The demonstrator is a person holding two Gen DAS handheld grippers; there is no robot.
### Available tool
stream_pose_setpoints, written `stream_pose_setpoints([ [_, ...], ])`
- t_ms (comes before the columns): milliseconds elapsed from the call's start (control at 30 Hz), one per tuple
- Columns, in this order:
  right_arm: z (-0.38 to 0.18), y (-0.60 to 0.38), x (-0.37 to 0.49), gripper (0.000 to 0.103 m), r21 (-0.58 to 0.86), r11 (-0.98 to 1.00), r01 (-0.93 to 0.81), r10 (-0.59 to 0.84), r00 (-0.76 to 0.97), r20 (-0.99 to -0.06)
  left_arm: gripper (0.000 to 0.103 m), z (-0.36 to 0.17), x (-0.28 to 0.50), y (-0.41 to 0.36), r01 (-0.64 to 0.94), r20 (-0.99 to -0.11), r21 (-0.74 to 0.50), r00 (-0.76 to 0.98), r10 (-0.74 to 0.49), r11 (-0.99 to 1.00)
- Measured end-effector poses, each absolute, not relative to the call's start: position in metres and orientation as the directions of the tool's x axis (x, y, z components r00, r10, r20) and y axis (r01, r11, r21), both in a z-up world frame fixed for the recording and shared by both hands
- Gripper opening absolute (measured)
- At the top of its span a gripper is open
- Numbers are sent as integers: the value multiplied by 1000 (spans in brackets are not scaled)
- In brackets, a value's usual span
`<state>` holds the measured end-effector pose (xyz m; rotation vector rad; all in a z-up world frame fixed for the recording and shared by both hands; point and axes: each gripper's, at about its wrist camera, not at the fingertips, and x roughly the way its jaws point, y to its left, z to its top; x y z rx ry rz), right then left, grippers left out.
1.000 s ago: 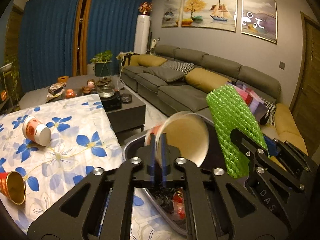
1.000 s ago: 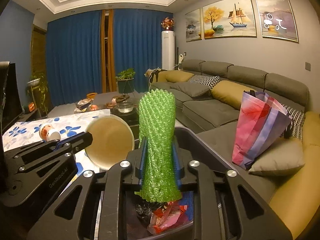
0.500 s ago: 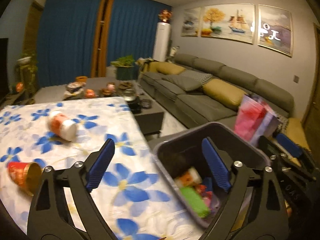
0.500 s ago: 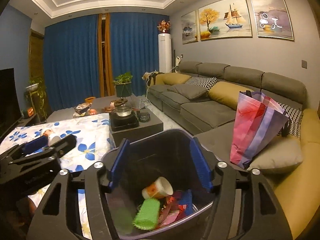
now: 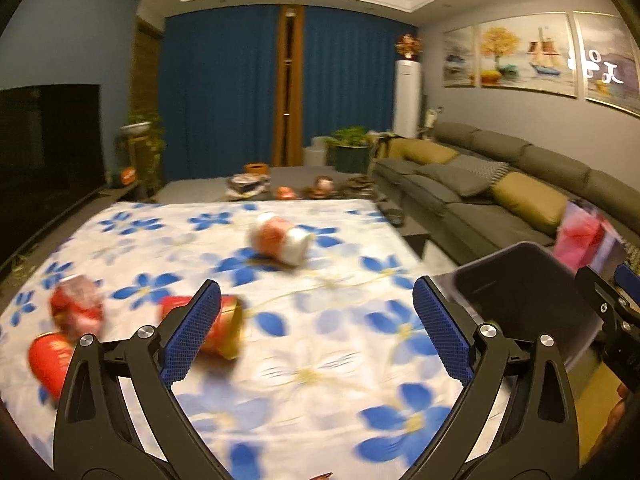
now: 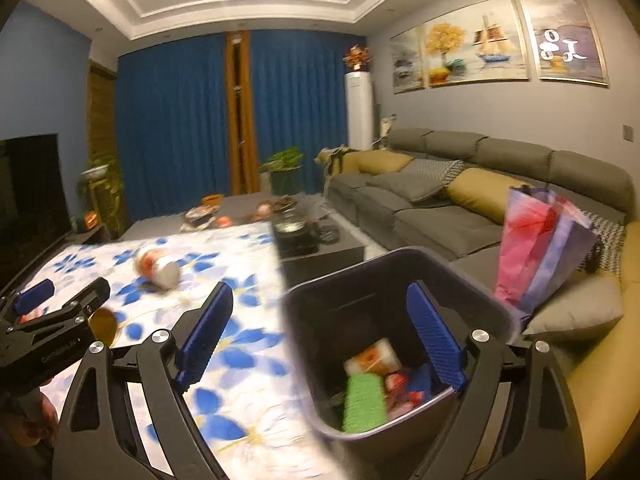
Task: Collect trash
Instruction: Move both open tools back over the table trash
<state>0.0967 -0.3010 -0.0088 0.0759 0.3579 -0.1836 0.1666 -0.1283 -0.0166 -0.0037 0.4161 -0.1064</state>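
Dropped since 1 second ago, the cup (image 6: 373,357) and green sleeve (image 6: 364,402) lie in the bin (image 6: 384,264). Both grippers, left (image 5: 316,332) and right (image 6: 320,336), are opening wide with empty fingers. Left of the bin, 4 cups remain on the counter (image 5: 320,380).

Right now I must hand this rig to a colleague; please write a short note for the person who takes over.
Left gripper: jaws opening, nothing between them, over the flowered tablecloth.
Right gripper: jaws opening, nothing between them, above the near rim of the dark trash bin.
Done: a paper cup and the green foam net lie in the bin with other scraps.
Left: one red and white cup lies on its side mid-table; about three red cups lie near the left gripper, blurred, so the count is uncertain.
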Motion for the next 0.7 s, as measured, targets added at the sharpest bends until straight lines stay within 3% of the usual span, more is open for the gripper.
stream_pose_setpoints([
  [300,-17,-219,113,86,0,1000,20,-19,919,-394,95,-23,134,-32,-122,-396,-8,912,109,993],
  [700,-43,-121,151,86,-39,988,-151,114,868,-483,95,-33,102,89,-318,-424,-81,869,256,945],
])
